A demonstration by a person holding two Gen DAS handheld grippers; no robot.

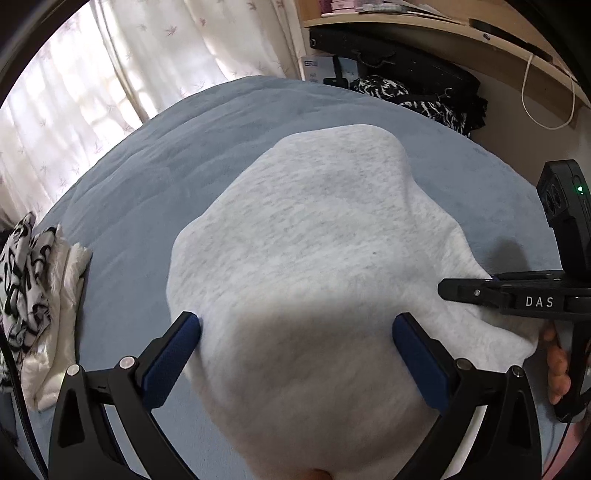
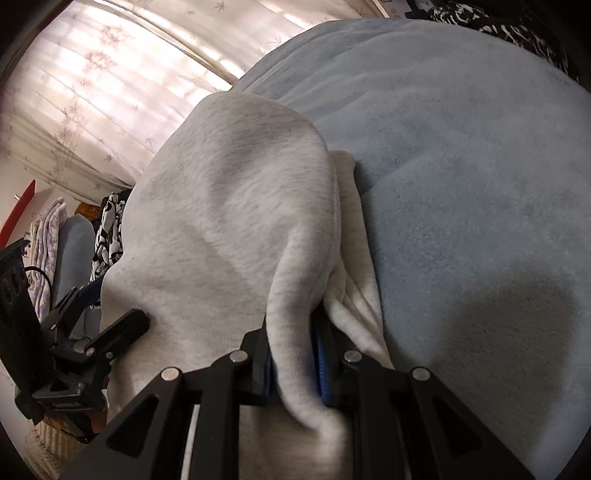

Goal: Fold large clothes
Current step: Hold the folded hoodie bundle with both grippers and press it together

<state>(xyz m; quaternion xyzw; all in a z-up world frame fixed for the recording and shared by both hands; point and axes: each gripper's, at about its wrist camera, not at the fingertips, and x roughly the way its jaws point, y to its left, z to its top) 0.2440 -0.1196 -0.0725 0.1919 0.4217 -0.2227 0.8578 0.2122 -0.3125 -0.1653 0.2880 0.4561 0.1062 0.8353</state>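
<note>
A large light grey sweatshirt (image 1: 314, 236) lies folded on the blue bedcover (image 1: 155, 173); it also shows in the right wrist view (image 2: 229, 206). My left gripper (image 1: 295, 332) is open, its blue-padded fingers (image 1: 177, 350) wide apart over the garment's near part. My right gripper (image 2: 293, 365) is shut on a fold of the sweatshirt's right edge, with grey cloth bunched between the pads. The right gripper shows in the left wrist view (image 1: 461, 291) at the garment's right side. The left gripper shows in the right wrist view (image 2: 110, 325) at the lower left.
Black-and-white patterned clothes (image 1: 26, 280) lie at the bed's left edge. More dark patterned clothes (image 1: 424, 99) are piled at the far right under a wooden shelf (image 1: 443, 33). Curtains (image 1: 110, 74) hang behind the bed.
</note>
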